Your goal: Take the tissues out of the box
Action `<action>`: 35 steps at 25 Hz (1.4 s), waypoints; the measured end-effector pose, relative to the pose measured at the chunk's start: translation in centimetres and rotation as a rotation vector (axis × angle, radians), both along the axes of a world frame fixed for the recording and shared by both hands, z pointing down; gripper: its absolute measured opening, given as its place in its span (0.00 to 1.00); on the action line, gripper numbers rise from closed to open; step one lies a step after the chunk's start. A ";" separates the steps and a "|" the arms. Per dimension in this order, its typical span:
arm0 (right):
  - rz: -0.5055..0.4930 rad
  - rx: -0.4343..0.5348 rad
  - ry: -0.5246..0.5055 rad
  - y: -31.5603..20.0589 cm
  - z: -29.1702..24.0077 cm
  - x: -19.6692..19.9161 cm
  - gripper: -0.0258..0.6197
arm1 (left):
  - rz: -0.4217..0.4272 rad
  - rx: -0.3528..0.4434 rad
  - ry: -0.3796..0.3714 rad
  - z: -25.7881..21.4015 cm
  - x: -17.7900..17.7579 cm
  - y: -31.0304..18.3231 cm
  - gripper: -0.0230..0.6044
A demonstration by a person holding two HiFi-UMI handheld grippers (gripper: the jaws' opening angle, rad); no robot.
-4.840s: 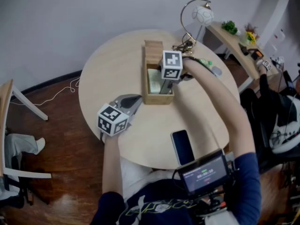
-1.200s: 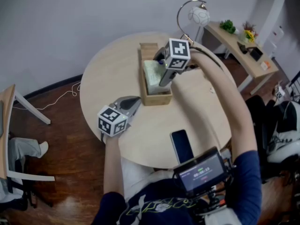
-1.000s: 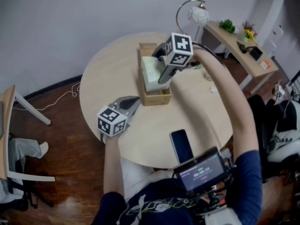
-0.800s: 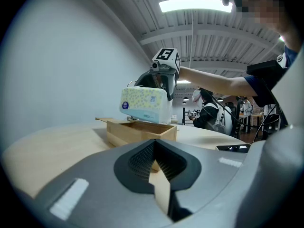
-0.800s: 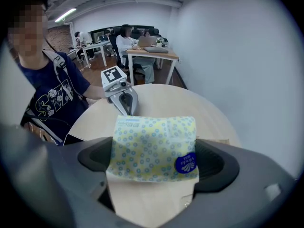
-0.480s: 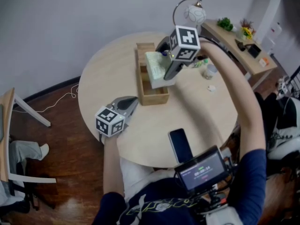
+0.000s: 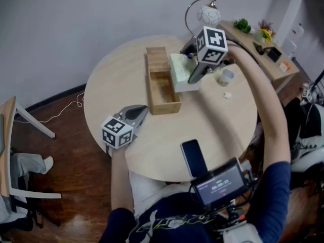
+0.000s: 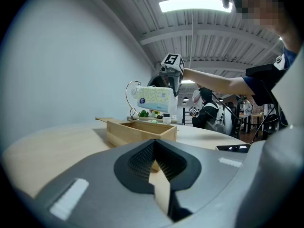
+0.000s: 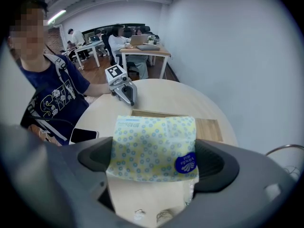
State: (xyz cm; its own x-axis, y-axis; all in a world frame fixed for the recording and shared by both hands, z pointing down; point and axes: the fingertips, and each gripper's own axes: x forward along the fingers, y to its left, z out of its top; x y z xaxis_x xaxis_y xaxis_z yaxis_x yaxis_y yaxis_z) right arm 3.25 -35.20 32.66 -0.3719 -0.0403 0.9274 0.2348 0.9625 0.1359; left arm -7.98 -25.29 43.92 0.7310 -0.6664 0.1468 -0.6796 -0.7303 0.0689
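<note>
A pale green tissue pack with small blue rings (image 7: 183, 74) (image 9: 153, 147) hangs in the air to the right of the wooden box (image 7: 161, 89), clear of its rim. My right gripper (image 7: 193, 78) (image 9: 153, 163) is shut on the tissue pack (image 8: 154, 99), jaws pressing its two sides. The open wooden box (image 8: 140, 131) (image 9: 166, 117) shows a bare bottom, and its lid (image 7: 156, 53) lies at its far end. My left gripper (image 7: 132, 119) (image 8: 159, 175) rests on the round table (image 7: 126, 70) near its front left edge, shut and holding nothing.
A black phone (image 7: 194, 158) lies near the table's front edge. A small cup (image 7: 226, 77) and a bit of white stuff (image 7: 227, 95) sit right of the tissue pack. A lamp with a round white head (image 7: 208, 15) stands at the table's far side.
My right gripper has lifted the tissue pack up out of the wooden box and carried it to the right, past the box's rim. The left gripper has stayed put.
</note>
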 end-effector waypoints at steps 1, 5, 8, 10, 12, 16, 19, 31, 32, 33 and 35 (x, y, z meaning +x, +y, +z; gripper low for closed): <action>0.003 0.003 0.000 -0.2 0.1 0.4 0.86 | 0.000 0.001 0.000 0.0 -0.1 0.0 0.04; 0.023 0.004 0.000 -0.6 0.6 1.9 0.86 | -0.004 0.001 -0.002 0.2 -0.3 0.0 0.04; 0.042 -0.004 -0.023 -0.8 0.6 2.7 0.86 | -0.006 0.002 -0.003 0.1 -0.3 0.0 0.04; 0.056 -0.012 -0.031 -0.9 0.8 3.4 0.86 | -0.011 0.005 -0.002 0.1 -0.3 0.0 0.04; 0.080 -0.029 -0.027 -1.0 1.3 4.3 0.86 | -0.018 0.010 0.001 0.0 -0.4 0.0 0.04; 0.099 -0.045 -0.038 -1.3 2.4 5.3 0.86 | -0.023 0.008 0.000 -0.1 -0.5 0.0 0.04; 0.120 -0.063 -0.052 -1.5 3.1 6.1 0.86 | -0.022 0.006 0.000 -0.1 -0.5 0.0 0.04; 0.177 -0.134 -0.038 -1.4 7.2 8.4 0.86 | -0.020 0.005 0.000 -0.1 -0.5 0.0 0.04; 0.180 -0.138 -0.033 -1.3 7.6 8.6 0.86 | -0.020 0.004 0.000 -0.1 -0.5 0.0 0.04; 0.183 -0.142 -0.026 -1.3 8.0 8.8 0.86 | -0.020 0.003 -0.001 -0.1 -0.5 0.0 0.04; 0.184 -0.150 -0.019 -1.4 9.0 9.2 0.86 | -0.020 0.002 -0.002 0.0 -0.6 0.0 0.04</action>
State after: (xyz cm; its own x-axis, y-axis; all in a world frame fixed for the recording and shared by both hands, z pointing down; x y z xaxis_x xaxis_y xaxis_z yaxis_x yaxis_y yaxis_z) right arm 12.48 -36.62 41.61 -0.3883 0.0289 0.9211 0.0522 0.9986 -0.0094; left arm -8.53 -25.29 43.93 0.7172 -0.6812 0.1466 -0.6942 -0.7167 0.0662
